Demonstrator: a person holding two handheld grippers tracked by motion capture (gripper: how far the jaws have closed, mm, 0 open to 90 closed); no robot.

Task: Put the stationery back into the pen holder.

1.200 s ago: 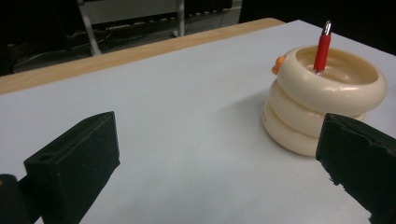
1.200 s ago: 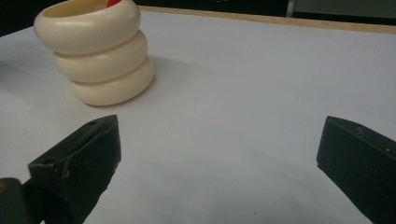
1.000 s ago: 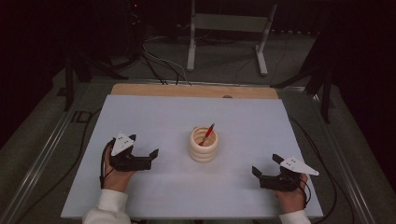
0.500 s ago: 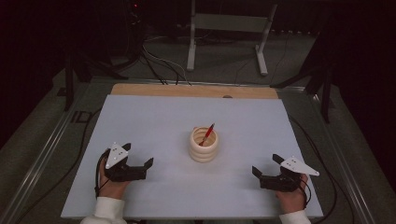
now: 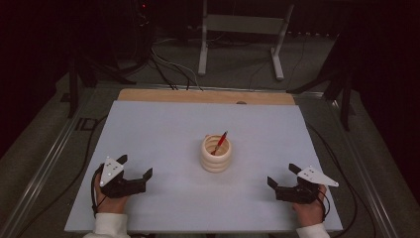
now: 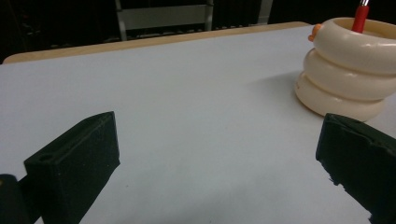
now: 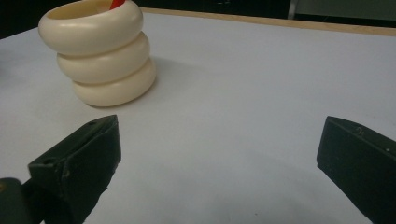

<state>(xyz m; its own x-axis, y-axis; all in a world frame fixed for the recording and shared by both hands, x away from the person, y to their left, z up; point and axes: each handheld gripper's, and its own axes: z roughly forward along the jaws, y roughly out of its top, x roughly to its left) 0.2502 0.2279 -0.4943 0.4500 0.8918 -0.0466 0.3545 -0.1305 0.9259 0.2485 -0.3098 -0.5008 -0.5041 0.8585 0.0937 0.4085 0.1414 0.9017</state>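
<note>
Both tools sit low on the pale tabletop (image 5: 163,124), and neither grips anything: the left hand-held gripper (image 5: 132,173) rests at about eight o'clock from the centre with its jaws spread wide, and the right hand-held gripper (image 5: 281,174) mirrors it at about four o'clock, jaws just as far apart and empty. Between them, near the middle of the tabletop, stands the cream pen holder (image 5: 216,153), well apart from both. From the left hand-held gripper it lies toward two o'clock; from the right one, toward ten o'clock. A red pen (image 5: 219,143) leans inside it, its top tilted toward one o'clock and poking above the rim. If the pen is the target, the clean way looks like this: come in high over the rim, line the jaws across the shaft rather than along it, pinch the exposed upper part and lift along the pen's lean so it does not drag the holder over. The other tool could steady the holder's side. As for looks, the holder is three fat, rounded rings stacked upright, smooth and glossy, with a small orange knob (image 6: 315,31) at its rim; the pen is slim, bright red, its lower part hidden inside.
</note>
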